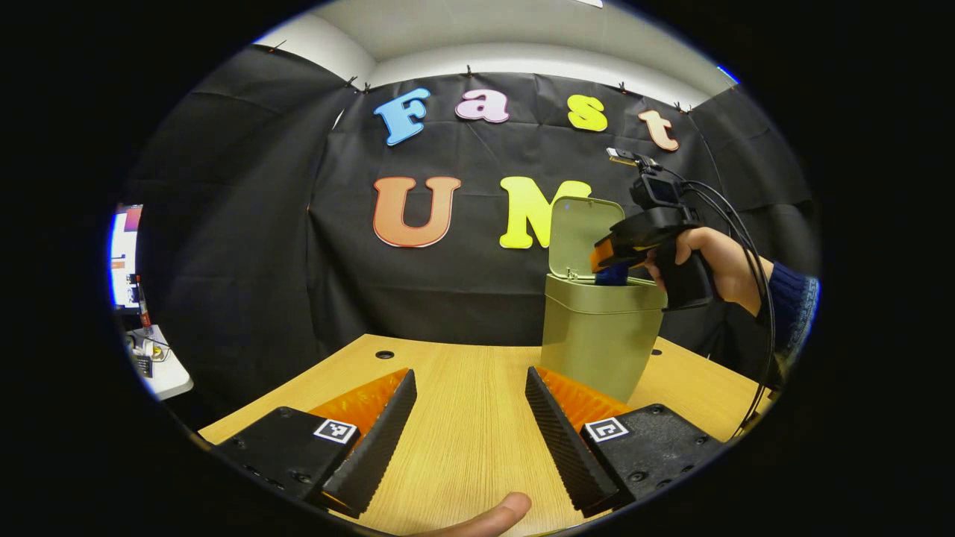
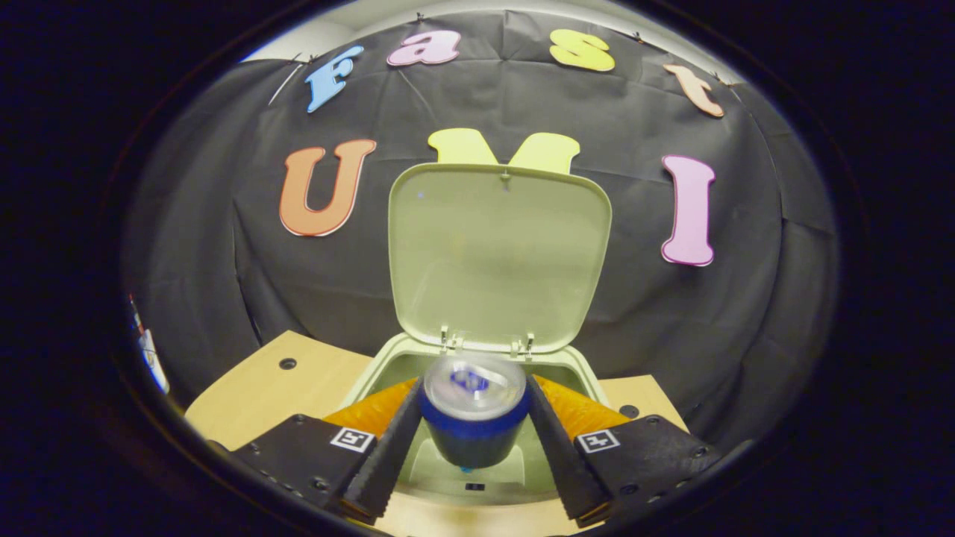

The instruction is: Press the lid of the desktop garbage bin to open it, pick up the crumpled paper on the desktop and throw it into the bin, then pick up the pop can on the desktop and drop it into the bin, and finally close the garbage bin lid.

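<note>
Over open bin [image 2: 418, 358], right claw [image 2: 473, 440] grips can [image 2: 472, 414]; wooden desk [image 1: 470, 418].

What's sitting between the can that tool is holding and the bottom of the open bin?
Nothing. In the right gripper view the pop can hangs over the bin's open mouth, with bare floor visible below it.

Light wood table [image 1: 462, 418] with round cable holes, pale green bin [image 1: 599, 339] standing on it
</note>
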Action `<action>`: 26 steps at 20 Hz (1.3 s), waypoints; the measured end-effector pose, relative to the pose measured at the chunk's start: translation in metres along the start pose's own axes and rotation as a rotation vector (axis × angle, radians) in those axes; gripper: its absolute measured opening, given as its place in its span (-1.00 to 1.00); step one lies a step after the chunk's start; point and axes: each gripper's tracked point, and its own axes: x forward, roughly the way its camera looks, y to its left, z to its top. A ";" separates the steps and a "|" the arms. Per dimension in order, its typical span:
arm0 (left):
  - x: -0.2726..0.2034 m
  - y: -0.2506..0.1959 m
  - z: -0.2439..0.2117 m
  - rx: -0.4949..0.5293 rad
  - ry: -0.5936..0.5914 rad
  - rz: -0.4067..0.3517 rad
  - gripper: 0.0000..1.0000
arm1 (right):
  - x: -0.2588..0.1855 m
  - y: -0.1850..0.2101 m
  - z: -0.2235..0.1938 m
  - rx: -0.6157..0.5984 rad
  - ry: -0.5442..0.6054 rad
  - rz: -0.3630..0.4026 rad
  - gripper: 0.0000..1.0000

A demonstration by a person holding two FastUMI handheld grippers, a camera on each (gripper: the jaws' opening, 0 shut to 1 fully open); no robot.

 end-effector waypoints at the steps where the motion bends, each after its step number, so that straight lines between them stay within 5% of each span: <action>1: 0.001 0.000 0.001 0.003 -0.004 -0.002 0.89 | -0.003 0.002 0.003 -0.004 -0.009 0.004 0.76; 3: 0.000 -0.002 0.001 0.004 -0.010 -0.009 0.90 | -0.011 0.006 0.013 -0.002 -0.027 0.013 0.92; 12: 0.010 0.007 -0.005 0.006 -0.004 0.026 0.90 | -0.065 0.019 0.120 -0.015 -0.187 0.018 0.89; 15: 0.011 0.006 -0.011 -0.003 0.018 0.009 0.90 | -0.069 0.013 0.162 -0.013 -0.253 -0.032 0.88; 26: 0.015 0.029 -0.011 -0.029 0.008 0.037 1.00 | 0.025 -0.017 0.200 0.055 -0.230 -0.103 0.89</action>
